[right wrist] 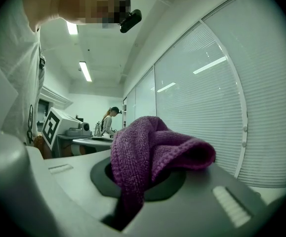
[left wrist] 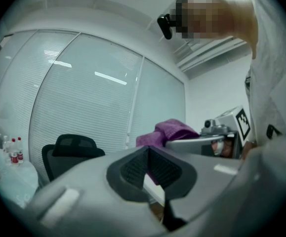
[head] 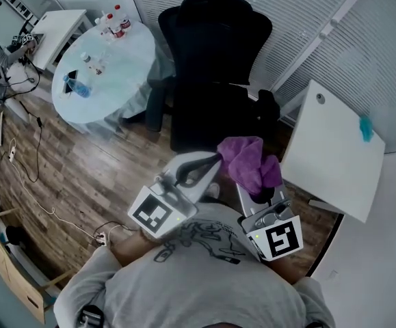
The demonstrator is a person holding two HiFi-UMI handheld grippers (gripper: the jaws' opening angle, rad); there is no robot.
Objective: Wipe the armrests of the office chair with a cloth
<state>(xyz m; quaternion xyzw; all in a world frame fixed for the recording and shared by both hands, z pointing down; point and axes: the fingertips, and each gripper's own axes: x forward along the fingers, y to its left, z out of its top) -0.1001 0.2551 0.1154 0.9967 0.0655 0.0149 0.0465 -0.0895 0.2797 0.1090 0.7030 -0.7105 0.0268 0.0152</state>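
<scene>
**Cloth's grabbed, chair's right there**

Right gripper (head: 261,195) is clamped on the purple cloth (head: 247,161), bunched up just in front of the black office chair (head: 211,53). Left gripper (head: 213,161) is also in front of the chair, jaws closed on nothing.

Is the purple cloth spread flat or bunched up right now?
Bunched up: the purple microfibre cloth is a crumpled wad pinched in the right gripper's jaws.

Wooden floor (head: 81,176) occupied by a black office chair (head: 211,53), a white cable (head: 39,200) laid across the planks, round pale desk (head: 133,60) set with bottles (head: 113,22), white square desk (head: 327,156) topped by a small teal item (head: 366,127)
</scene>
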